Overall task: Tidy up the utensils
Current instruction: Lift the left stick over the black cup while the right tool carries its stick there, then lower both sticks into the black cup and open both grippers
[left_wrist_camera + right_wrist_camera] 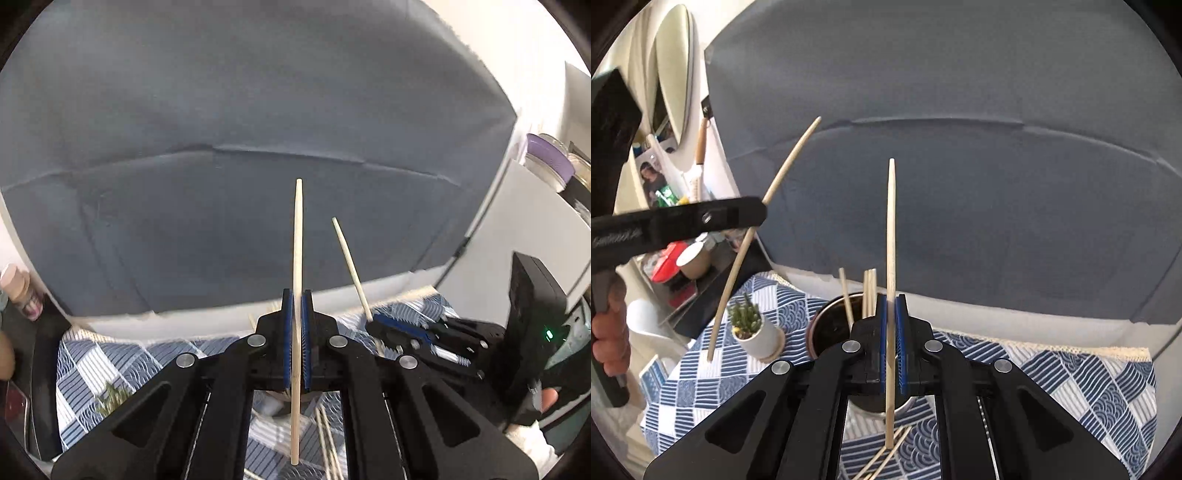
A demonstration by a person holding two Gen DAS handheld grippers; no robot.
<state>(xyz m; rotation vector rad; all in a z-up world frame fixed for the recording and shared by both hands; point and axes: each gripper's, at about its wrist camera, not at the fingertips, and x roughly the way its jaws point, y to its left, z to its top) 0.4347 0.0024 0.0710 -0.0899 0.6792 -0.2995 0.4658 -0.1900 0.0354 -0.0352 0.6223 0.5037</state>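
My left gripper (297,295) is shut on a pale wooden chopstick (298,229) that stands upright between its blue pads. My right gripper (892,300) is shut on a second chopstick (891,229), also upright. Each gripper shows in the other's view: the right one (373,325) low on the right with its stick (351,266), the left one (761,211) side-on at the left with its stick (790,162) slanting. A dark cup (829,328) holding several chopsticks stands just beyond and partly under my right gripper. Loose chopsticks (886,454) lie on the cloth below it.
A blue-and-white patterned cloth (1071,384) covers the table, backed by a blue-grey sheet (960,184). A small potted cactus (753,332) stands left of the cup. Beyond the table's left edge are a red item (666,260) and a paper cup (694,260). Purple-lidded jars (546,158) sit far right.
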